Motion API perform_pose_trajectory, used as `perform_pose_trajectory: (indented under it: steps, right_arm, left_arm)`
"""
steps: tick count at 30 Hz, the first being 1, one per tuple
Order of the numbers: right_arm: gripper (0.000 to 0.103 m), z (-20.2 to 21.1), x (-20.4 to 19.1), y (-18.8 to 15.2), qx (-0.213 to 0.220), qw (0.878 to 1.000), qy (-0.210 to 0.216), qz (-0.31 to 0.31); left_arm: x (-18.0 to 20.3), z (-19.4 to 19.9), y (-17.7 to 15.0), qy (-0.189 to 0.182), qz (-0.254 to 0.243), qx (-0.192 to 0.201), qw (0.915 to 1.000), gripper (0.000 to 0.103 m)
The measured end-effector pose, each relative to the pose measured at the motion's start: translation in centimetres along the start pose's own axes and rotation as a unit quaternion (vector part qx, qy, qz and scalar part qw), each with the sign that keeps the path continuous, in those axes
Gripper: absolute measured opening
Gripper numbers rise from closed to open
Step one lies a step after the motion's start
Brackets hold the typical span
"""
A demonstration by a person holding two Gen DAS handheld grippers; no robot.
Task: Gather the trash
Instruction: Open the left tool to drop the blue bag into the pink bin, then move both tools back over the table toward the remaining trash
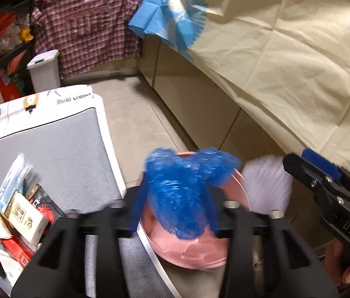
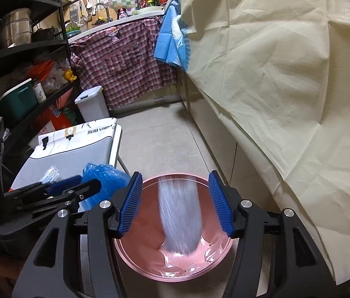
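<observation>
A crumpled blue plastic bag [image 1: 182, 193] hangs pinched between the fingers of the left gripper [image 1: 177, 211], just above the near-left rim of a pink bin [image 1: 242, 186] lined with pink plastic. In the right wrist view the same bag [image 2: 102, 176] bulges beyond the left gripper [image 2: 85, 188], beside the pink bin [image 2: 222, 255]. A pale white streak [image 2: 179, 213], blurred by motion, stretches between the spread blue pads [image 2: 131, 203] of the right gripper [image 2: 176, 206] down to the bin's liner; what it is cannot be told, and the right gripper holds nothing. The bin stands on the tiled floor [image 2: 150, 136] beside a grey-topped table [image 1: 50, 154] carrying packets and cartons [image 1: 23, 213]. A cream sheet [image 2: 274, 87] drapes the counter on the right, and a checked shirt [image 2: 122, 62] hangs at the far end near a small white lidded bin [image 2: 91, 104].
</observation>
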State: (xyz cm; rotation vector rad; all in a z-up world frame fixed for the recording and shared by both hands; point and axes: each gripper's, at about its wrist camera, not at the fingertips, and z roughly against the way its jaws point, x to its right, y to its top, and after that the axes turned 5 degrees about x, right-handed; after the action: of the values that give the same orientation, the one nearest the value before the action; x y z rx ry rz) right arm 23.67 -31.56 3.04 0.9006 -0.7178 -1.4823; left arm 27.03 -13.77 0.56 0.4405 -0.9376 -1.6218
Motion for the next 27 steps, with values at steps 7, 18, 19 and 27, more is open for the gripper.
perform_pose_trajectory:
  steps: [7,18,19,27]
  right_arm:
    - [0.056,-0.1,0.2,0.0,-0.003,1.0,-0.003,-0.001]
    - [0.056,0.5,-0.1,0.1,0.023,1.0,-0.013,0.007]
    - [0.056,0.7,-0.1,0.2,0.03,0.999,-0.013,0.006]
    - [0.054,2.3,-2.1,0.5,0.059,0.998,0.018,0.0]
  left_arm:
    - [-0.2,0.7,-0.2,-0.002,-0.007,0.005,1.0,0.045]
    - [-1.8,4.6,0.1,0.011,-0.007,0.039,0.9992,0.045]
    - [-2.3,5.4,0.2,0.015,-0.006,0.044,0.9989,0.045]
    - [-6.4,11.0,0.2,0.048,-0.003,0.071,0.9963,0.045]
